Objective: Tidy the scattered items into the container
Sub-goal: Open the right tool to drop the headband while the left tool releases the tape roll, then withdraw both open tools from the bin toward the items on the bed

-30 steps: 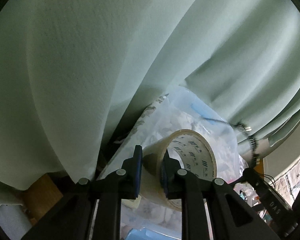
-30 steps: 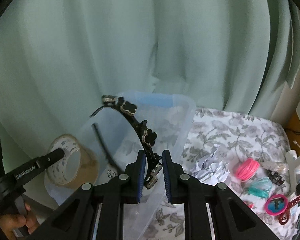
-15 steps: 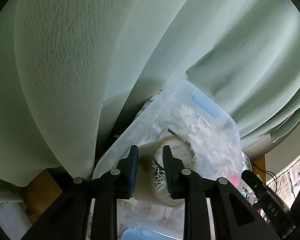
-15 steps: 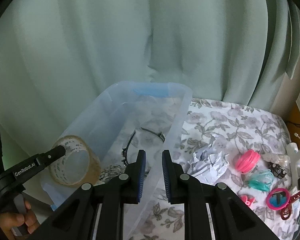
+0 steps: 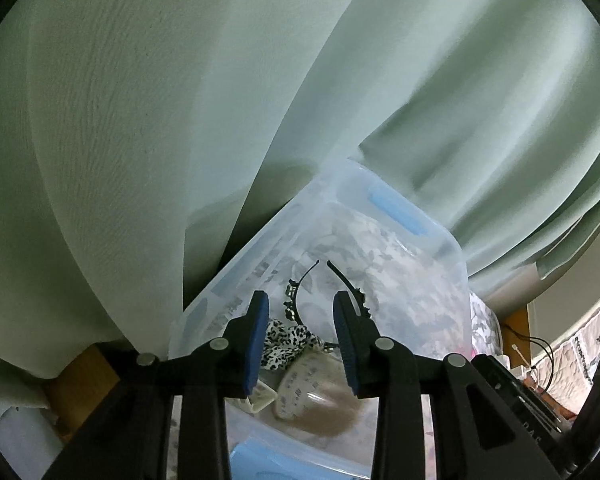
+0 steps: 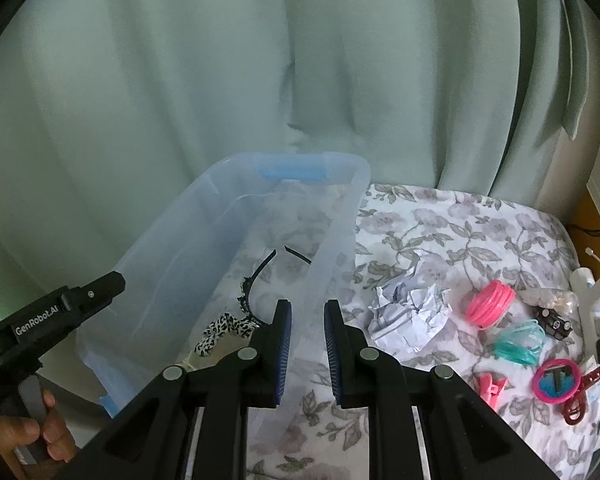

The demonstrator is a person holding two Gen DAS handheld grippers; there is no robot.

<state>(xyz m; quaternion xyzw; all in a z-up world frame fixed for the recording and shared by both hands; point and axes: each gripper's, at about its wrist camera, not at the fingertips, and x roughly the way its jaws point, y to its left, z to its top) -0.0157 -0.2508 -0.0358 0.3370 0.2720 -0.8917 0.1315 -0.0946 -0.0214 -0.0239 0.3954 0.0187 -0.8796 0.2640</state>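
Observation:
A clear plastic container (image 6: 340, 240) with a blue handle stands on the floral sheet by the curtain. Inside it lie a black headband (image 6: 256, 280), a leopard-print scrunchie (image 6: 224, 330) and a roll of tan tape (image 5: 316, 396). My left gripper (image 5: 301, 302) hovers over the container's near end. Its jaws are opening and nothing is between them; the tape lies below. My right gripper (image 6: 308, 308) hangs over the container's right wall, shut, with nothing in it. To its right lie crumpled paper (image 6: 408, 316), a pink coil (image 6: 490, 300) and a teal coil (image 6: 518, 342).
A pale green curtain (image 6: 300, 80) hangs close behind the container. On the sheet's right side lie a pink clip (image 6: 490, 386), a pink ring (image 6: 556, 378), a red clip (image 6: 584, 396) and a small black item (image 6: 554, 320). A person's hand (image 6: 28, 432) holds the left gripper's handle.
The tape roll has left the left gripper, whose jaws have widened, and it now lies in the container. The headband has dropped from the right gripper into the container.

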